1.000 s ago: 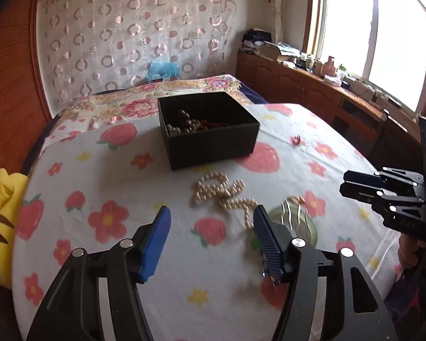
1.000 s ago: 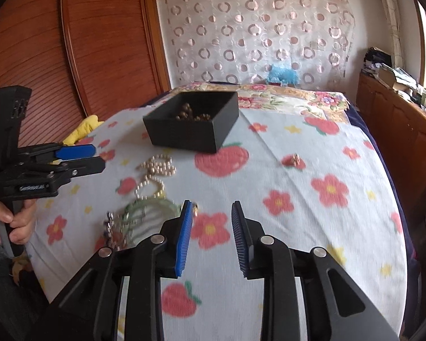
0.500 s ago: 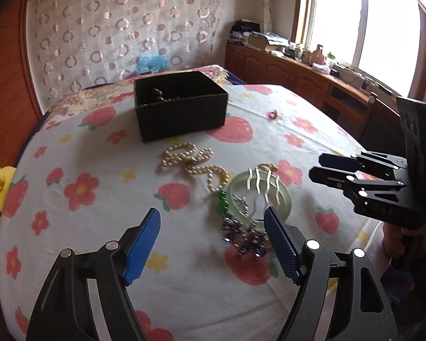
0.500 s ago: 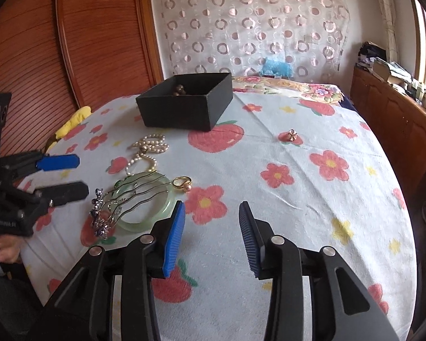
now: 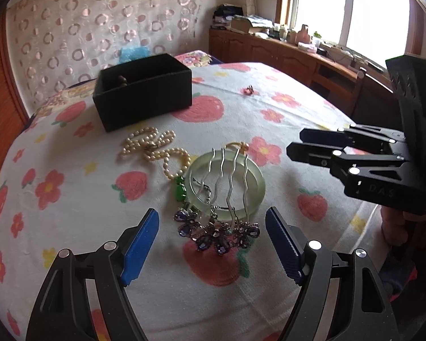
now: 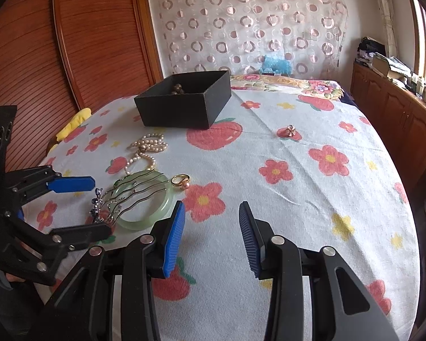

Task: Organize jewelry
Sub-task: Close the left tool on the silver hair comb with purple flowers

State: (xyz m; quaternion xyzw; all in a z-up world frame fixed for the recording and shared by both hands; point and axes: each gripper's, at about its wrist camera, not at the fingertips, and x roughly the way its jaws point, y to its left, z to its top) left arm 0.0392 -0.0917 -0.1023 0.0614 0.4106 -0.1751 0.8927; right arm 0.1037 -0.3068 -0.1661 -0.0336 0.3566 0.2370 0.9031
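Now, left gripper [image 5: 212,236]: jaws have just been opening and stand wide apart, one on either side of the purple flower end of the hair comb, not touching it; nothing is gripped.
Right gripper [image 6: 211,234]: jaws have just been opening and are parted a moderate way over bare cloth, holding nothing.
Hair comb [image 5: 220,227]: silver, wavy prongs lying across the green bangle, purple jewelled flowers on the near end.
Bangle [image 5: 258,183]: pale green ring flat on the cloth, under the comb's prongs.
Pearl necklace [image 5: 153,146]: loose coil between the bangle and the box, one end touching the bangle's far side.
Gold ring [image 6: 181,181]: with a pink bead, just beside the bangle's rim.
Small brooch [image 6: 289,131]: alone on the cloth, well apart from the other pieces.
Black box [image 5: 144,96]: open, at the far side of the cloth, some dark beads showing inside.
Cloth [image 6: 312,199]: white with red flowers and strawberries, covering the table.
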